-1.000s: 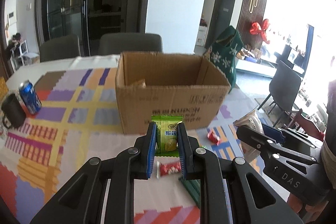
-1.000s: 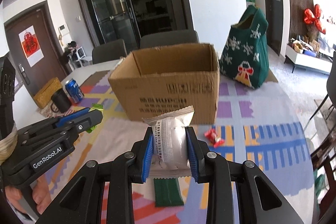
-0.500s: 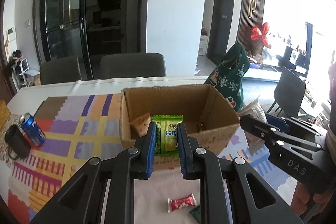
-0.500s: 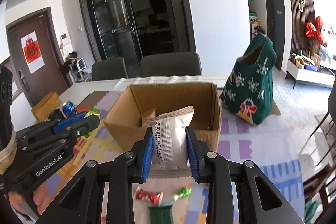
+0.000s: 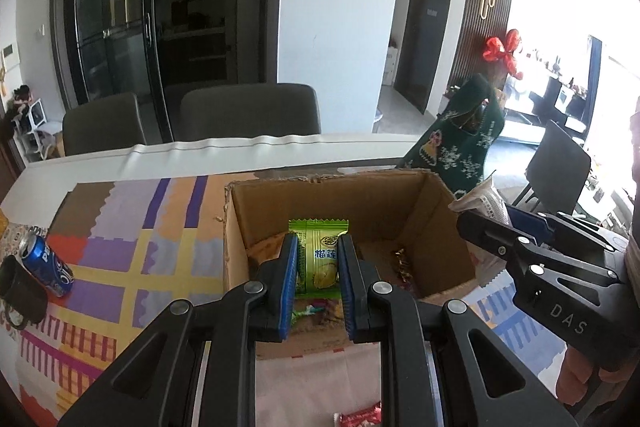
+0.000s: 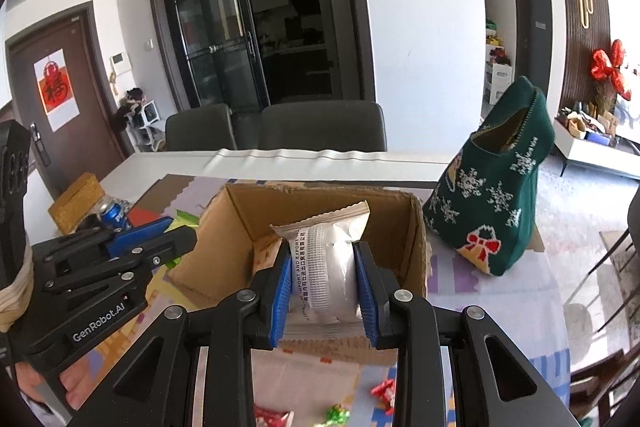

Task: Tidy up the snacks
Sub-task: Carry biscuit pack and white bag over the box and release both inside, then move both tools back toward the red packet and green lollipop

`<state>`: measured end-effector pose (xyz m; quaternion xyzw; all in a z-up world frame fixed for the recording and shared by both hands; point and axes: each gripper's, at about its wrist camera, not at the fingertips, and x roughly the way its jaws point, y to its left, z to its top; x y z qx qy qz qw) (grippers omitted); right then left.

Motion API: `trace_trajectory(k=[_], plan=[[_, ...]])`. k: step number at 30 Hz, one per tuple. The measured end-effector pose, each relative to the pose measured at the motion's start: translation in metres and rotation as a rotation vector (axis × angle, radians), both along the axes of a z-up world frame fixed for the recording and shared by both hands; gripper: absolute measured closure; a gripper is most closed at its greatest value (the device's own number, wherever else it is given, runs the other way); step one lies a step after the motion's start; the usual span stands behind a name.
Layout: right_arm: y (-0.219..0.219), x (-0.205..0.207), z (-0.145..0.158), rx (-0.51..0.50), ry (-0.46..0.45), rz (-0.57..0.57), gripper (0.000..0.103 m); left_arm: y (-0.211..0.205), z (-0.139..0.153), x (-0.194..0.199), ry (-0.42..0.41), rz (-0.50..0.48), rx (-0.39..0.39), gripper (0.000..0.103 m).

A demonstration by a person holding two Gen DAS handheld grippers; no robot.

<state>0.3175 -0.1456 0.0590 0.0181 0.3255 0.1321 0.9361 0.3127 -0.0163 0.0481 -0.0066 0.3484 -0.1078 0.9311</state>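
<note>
My left gripper (image 5: 318, 247) is shut on a green snack packet (image 5: 319, 251) and holds it above the open cardboard box (image 5: 448, 211). Inside the box lie a few wrapped sweets (image 5: 402, 263). My right gripper (image 6: 322, 255) is shut on a white snack packet (image 6: 326, 263), held over the near edge of the same box (image 6: 418, 239). The right gripper (image 5: 476, 221) shows at the box's right side in the left wrist view. In the right wrist view the left gripper (image 6: 176, 231) sits left of the box.
Loose red and green sweets (image 6: 382, 391) lie on the patterned tablecloth (image 5: 120, 259) in front of the box. A blue can (image 5: 46, 263) and a dark mug (image 5: 20, 291) stand at the left. A green knitted bag (image 6: 496, 203) stands right of the box. Chairs (image 5: 248, 115) line the far side.
Both grippers have risen and moved forward with their packets, from in front of the box's front wall to above its opening. The box's inside now shows.
</note>
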Motion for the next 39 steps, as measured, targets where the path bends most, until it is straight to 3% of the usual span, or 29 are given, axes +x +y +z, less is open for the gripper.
trace_trajectory(k=[3, 5, 6, 7, 9, 26, 39], plan=[[0.002, 0.012, -0.003, -0.009, 0.011, -0.005, 0.072, -0.001, -0.003, 0.015, 0.022, -0.006, 0.008, 0.082], [0.003, 0.019, -0.004, -0.013, 0.014, -0.008, 0.071, -0.003, -0.006, 0.019, 0.037, -0.006, 0.039, 0.071], [0.003, 0.024, -0.005, -0.016, 0.02, -0.003, 0.067, -0.004, -0.007, 0.021, 0.039, 0.015, 0.071, 0.05], [0.004, 0.025, -0.005, -0.024, 0.026, -0.001, 0.059, -0.003, -0.007, 0.019, 0.027, 0.039, 0.089, 0.036], [0.003, 0.027, -0.008, -0.048, 0.039, -0.029, 0.05, -0.001, -0.006, 0.011, 0.01, 0.048, 0.096, 0.036], [-0.007, -0.04, -0.026, -0.054, 0.04, -0.033, 0.05, -0.005, -0.015, -0.064, -0.019, -0.036, 0.133, 0.032], [-0.001, -0.077, -0.063, -0.066, 0.107, -0.001, 0.05, -0.011, -0.057, -0.103, 0.015, -0.157, 0.156, 0.032]])
